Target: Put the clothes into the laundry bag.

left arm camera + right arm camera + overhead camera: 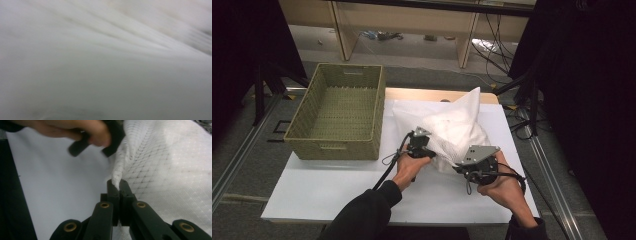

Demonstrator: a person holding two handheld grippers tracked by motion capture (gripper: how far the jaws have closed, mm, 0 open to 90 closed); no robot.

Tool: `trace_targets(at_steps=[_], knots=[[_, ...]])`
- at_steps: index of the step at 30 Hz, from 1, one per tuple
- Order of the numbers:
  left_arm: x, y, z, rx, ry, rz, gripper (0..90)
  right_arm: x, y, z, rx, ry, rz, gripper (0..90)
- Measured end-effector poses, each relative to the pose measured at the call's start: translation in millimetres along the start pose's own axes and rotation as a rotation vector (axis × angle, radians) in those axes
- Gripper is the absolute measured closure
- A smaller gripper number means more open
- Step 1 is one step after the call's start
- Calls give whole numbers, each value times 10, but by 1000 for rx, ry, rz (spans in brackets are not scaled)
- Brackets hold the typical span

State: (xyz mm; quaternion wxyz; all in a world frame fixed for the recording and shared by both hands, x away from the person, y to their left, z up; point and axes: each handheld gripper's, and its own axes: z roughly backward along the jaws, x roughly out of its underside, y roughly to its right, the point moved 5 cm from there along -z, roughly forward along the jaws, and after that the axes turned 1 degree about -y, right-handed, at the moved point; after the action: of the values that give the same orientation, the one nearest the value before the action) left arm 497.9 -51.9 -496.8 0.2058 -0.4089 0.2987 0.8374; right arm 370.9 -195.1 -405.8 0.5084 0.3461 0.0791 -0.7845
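Observation:
A white mesh cloth (457, 125) lies bunched on the white table (327, 185), one corner standing up at the back. My left gripper (427, 142) is pushed into its left side, and blurred white cloth (105, 60) lies right against that gripper's camera. Its jaws are buried in the folds and it is shut on the fabric. My right gripper (458, 165) is at the cloth's near edge. Its jaws are shut on a thin fold of the mesh cloth (170, 165), with my right gripper (117, 185) pinching the hem. The other hand and the left gripper (110, 145) show beyond.
A woven green basket (332, 141), nothing in it, stands on the table's far left corner. Bare white tabletop (62, 182) stretches in front of the basket and to the left of the cloth. Cables and stands sit on the floor around the table.

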Motion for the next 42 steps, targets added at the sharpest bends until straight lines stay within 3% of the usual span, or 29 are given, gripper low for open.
trace_targets(at_steps=[2, 4, 6, 7, 9, 10, 11, 12, 14, 17, 19, 21, 23, 25, 26, 28, 30, 32, 33, 34, 36, 38, 42], knots=[[27, -128, -69, -19, -8, 69, 832, 12, -23, -50, -19, -6, 1, 900], [64, -139, -101, -19, -20, 93, 799, 40, -23, -130, -21, -27, -5, 900], [75, -120, -40, -8, -46, 55, 729, 82, -28, -188, -34, -44, -17, 900], [80, -103, 5, -11, -55, 44, 653, 111, -11, -215, -30, -49, -17, 900], [111, -89, 169, -11, -115, -31, 533, 131, 6, -224, -28, -54, -31, 900], [124, -100, 256, -15, -136, -34, 467, 133, 20, -230, -26, -44, -29, 900], [130, -106, 341, -9, -140, -26, 413, 138, 44, -226, -19, -43, -18, 900], [136, -95, 423, 5, -126, -25, 382, 139, 31, -218, -27, -45, -41, 900], [181, -34, 564, 34, -111, -92, 366, 132, 57, -214, -12, -40, -25, 900], [301, 135, 584, 83, -160, -175, 301, 107, 47, -223, -13, -39, -30, 900], [364, 261, 511, 89, -183, -203, 267, 109, 47, -233, -10, -47, -20, 900], [388, 321, 373, 89, -204, -228, 294, 105, 43, -244, -13, -48, -25, 900], [375, 313, 251, 79, -207, -241, 404, 115, 34, -255, -16, -47, -20, 900], [354, 286, 108, 77, -198, -211, 644, 144, 37, -264, -20, -58, -22, 900], [348, 285, 66, 83, -195, -187, 703, 147, 37, -268, -24, -58, -31, 900], [277, 288, -7, 84, -172, -182, 789, 162, 37, -283, -35, -56, -36, 900], [126, 305, -43, 53, -106, -177, 816, 184, 39, -285, -38, -57, -44, 900], [-1, 325, -71, 57, -69, -170, 819, 174, 49, -259, -30, -47, -42, 900], [-31, 301, -111, 45, -71, -196, 818, 163, 53, -233, -25, -40, -36, 900], [-32, 273, -141, 35, -69, -194, 812, 159, 58, -203, -26, -38, -39, 900], [28, 172, -212, 8, -106, -152, 780, 176, 76, -200, -26, -35, -46, 900], [59, 133, -202, 15, -133, -135, 707, 210, 88, -244, -19, -50, -46, 900], [105, 94, 94, 7, -198, -203, 453, 250, 74, -318, -24, -59, -55, 900]])
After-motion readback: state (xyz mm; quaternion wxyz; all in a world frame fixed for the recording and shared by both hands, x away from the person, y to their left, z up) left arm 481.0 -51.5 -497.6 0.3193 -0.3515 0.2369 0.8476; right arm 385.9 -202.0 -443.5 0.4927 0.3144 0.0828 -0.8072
